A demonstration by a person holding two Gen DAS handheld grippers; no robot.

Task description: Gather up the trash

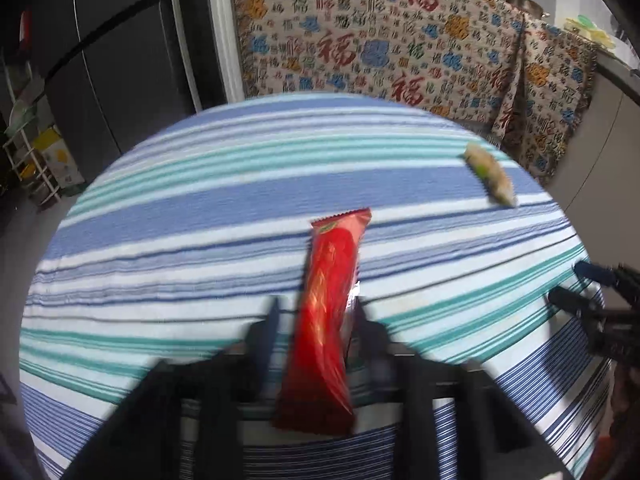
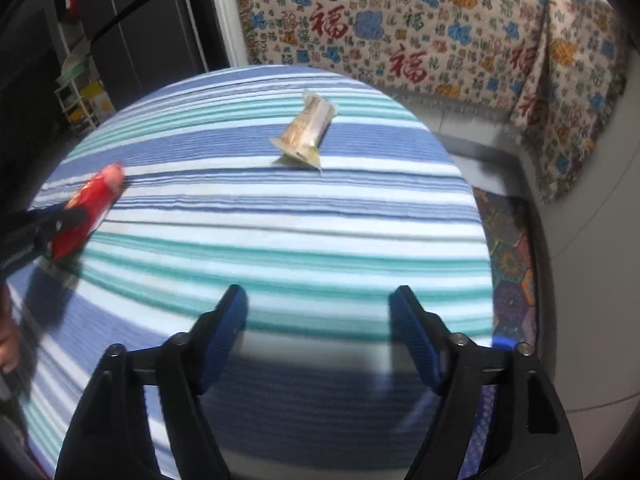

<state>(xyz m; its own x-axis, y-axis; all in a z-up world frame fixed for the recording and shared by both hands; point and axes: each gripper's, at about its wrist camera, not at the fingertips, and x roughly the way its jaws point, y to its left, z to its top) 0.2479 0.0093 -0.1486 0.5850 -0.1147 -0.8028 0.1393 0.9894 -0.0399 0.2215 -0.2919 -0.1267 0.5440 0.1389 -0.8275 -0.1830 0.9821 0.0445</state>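
A long red snack wrapper is pinched between the fingers of my left gripper, held above the striped tablecloth. In the right wrist view the same red wrapper shows at the far left, in the left gripper. A tan crumpled wrapper lies on the cloth toward the far side; it also shows in the left wrist view. My right gripper is open and empty above the near part of the table, well short of the tan wrapper. It shows at the right edge of the left wrist view.
A patterned beige cloth with red characters drapes over furniture behind the table. A dark refrigerator and a small rack stand at the left. A colourful floor mat lies right of the table.
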